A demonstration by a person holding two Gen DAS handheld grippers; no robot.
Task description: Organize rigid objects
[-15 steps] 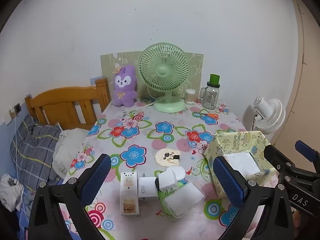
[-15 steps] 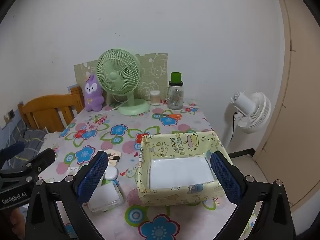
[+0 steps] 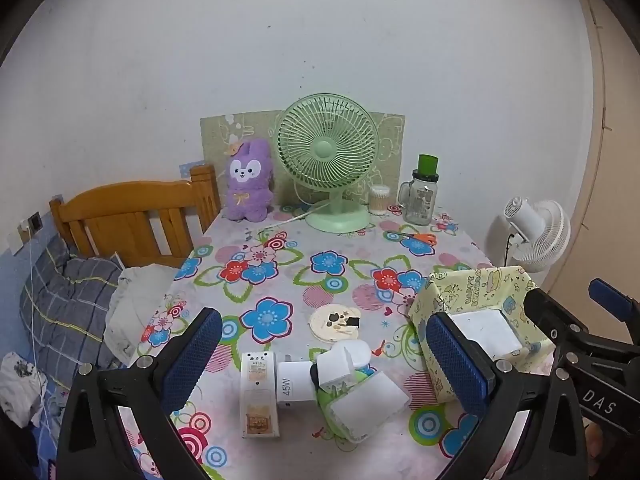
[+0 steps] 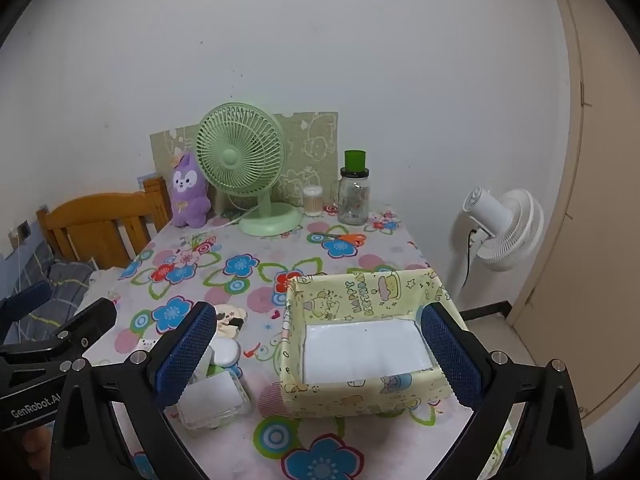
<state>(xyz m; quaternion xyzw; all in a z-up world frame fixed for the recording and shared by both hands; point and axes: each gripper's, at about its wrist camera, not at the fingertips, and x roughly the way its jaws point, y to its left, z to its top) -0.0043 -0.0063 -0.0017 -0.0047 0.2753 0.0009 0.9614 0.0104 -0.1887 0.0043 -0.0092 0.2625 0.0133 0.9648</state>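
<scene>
Hovering with fingers spread wide and empty, left gripper (image 3: 324, 354) directly over the cluster of white chargers (image 3: 296, 386) lying near on the counter (image 3: 280, 248), right gripper (image 4: 318, 350) nearer the yellow box (image 4: 360, 292) at right.

Soft, even indoor light, perhaps from overhead; faint shadows under the green fan (image 3: 328, 160). Sharp focus, fisheye bending, dark vignetted corners.
</scene>
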